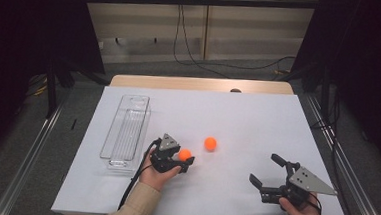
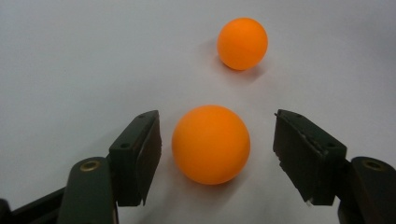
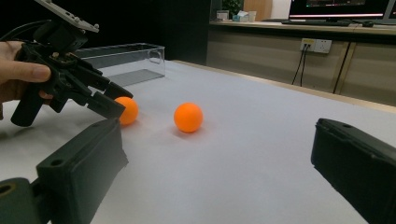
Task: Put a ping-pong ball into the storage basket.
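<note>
Progress so far looks like basically zero: both balls sit loose on the white table (image 1: 258,116). Nearest the camera, low in the high view, the right gripper (image 1: 265,172) sits at lower right with its jaws spread wide and nothing between them. Left of centre, the left gripper (image 1: 185,163) has its jaws either side of the near orange ball (image 2: 211,143); the left gripper view shows gaps on both sides, so it's partly closed but not gripping yet. Just beyond sits the second orange ball (image 1: 210,144), untouched. Further back, upper left of the sheet, the clear tray (image 1: 127,131) looks empty. My guess is both balls go in there, so everything's still left.
</note>
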Available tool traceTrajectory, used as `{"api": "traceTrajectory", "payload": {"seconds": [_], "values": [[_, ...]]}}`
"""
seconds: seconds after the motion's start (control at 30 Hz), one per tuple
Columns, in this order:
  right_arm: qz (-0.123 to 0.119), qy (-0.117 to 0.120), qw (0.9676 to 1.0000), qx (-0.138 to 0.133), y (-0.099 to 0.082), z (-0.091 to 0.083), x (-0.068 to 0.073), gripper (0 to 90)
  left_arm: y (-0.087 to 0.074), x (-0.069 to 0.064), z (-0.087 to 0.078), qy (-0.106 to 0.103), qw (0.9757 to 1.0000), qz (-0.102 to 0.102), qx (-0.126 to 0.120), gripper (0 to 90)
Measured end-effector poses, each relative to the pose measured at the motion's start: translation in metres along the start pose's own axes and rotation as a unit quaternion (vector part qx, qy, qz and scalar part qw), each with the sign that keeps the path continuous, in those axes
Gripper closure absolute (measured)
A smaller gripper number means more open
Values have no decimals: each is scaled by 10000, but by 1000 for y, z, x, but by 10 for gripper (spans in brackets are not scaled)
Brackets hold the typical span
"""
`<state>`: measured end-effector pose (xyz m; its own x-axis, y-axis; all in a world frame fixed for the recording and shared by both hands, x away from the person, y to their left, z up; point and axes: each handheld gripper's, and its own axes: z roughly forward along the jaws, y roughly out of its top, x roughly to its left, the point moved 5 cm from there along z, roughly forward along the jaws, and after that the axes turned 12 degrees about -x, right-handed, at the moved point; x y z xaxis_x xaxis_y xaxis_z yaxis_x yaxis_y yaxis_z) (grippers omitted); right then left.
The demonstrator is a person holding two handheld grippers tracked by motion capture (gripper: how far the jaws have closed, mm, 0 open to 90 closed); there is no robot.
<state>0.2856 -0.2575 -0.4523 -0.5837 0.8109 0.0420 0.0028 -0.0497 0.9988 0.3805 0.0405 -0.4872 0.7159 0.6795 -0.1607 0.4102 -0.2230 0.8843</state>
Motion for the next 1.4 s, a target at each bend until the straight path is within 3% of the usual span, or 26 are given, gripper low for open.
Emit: {"api": "traceTrajectory", "payload": {"seconds": [0.37, 1.4], "values": [[0, 1, 10000, -4, 0, 0, 0, 21, -2, -1, 2, -14, 9999, -86, 114, 350], [3, 2, 10000, -5, 0, 0, 0, 23, -7, 4, 5, 81, 9993, -79, 349, 412]]}}
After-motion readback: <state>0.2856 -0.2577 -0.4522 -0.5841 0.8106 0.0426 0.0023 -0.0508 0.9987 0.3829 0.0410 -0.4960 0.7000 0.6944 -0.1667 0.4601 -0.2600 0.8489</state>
